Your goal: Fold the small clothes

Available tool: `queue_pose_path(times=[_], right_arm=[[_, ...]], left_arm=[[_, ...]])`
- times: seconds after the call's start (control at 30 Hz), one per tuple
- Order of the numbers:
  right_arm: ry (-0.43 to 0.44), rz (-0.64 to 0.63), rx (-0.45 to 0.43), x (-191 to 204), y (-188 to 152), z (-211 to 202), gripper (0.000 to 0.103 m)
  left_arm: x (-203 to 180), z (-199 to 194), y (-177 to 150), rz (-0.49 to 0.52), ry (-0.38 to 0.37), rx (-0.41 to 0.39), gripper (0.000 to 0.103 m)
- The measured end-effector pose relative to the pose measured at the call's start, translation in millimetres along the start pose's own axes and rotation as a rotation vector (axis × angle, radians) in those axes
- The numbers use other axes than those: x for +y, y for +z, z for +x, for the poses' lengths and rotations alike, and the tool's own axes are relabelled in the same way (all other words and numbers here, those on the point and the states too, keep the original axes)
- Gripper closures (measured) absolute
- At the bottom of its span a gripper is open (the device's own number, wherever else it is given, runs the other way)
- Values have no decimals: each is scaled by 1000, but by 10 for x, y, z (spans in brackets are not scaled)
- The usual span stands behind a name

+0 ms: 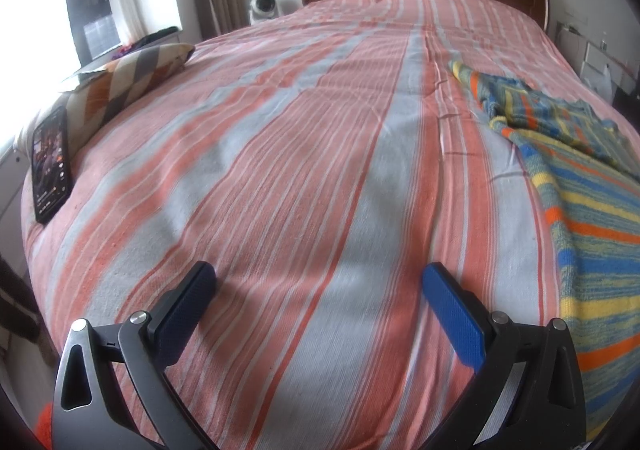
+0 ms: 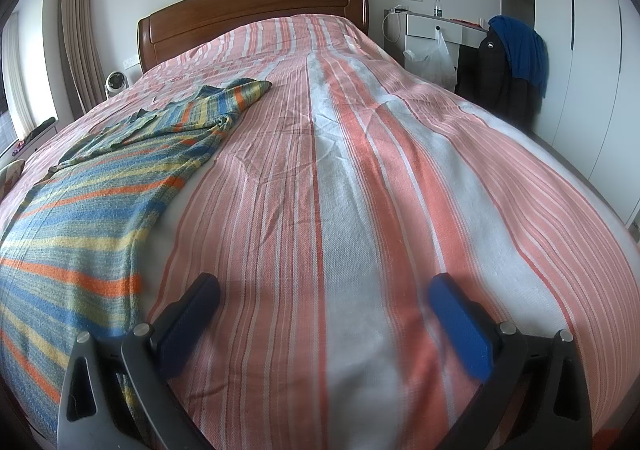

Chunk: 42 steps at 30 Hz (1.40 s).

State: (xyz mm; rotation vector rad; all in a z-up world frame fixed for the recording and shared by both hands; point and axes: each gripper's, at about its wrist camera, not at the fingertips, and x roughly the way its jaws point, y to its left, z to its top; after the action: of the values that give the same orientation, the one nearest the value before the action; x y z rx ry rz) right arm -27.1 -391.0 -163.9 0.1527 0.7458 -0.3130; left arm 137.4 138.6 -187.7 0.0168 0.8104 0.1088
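A small knitted garment point(image 1: 576, 186) with blue, yellow and orange stripes lies spread on the bed. It is at the right in the left wrist view and at the left in the right wrist view point(image 2: 92, 202). One sleeve reaches toward the headboard. My left gripper point(image 1: 320, 282) is open and empty above the bedspread, left of the garment. My right gripper point(image 2: 324, 290) is open and empty above the bedspread, right of the garment; its left finger point(image 2: 192, 314) is close to the garment's edge.
The bed has a pink and grey striped cover point(image 1: 280, 170) and a wooden headboard point(image 2: 256, 6). A phone point(image 1: 50, 166) and a patterned pillow point(image 1: 132, 74) lie at the left edge. A nightstand point(image 2: 432, 26) and a chair with dark clothes point(image 2: 508, 58) stand at the right.
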Motion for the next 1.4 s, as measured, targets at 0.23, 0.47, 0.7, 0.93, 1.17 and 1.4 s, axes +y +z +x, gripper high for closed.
queue_pose_path(times=[0.23,0.47,0.7,0.93,1.17,1.4], right_arm=[[0,0,0,2,-2,0,0],[18,-10,93,-16,140,-24,1],[130,-73,111,4,373,-571,1],[128,-159,72,266,130,-806,1],[156,-185,57,447,14,-827,1],[200,-266,150,413,161,-920,1]], left_arm=[[-4,16,6,-1,-1,-2,0],[134,-287,86,-23,-138,65,1],[90,-753,-291,26,-304,125,1],[-108,-905,-209,74,-349,96,1],[-187,-927,-315,90,-357,118,1],[-29,-989,-484,32,-429,211,1]])
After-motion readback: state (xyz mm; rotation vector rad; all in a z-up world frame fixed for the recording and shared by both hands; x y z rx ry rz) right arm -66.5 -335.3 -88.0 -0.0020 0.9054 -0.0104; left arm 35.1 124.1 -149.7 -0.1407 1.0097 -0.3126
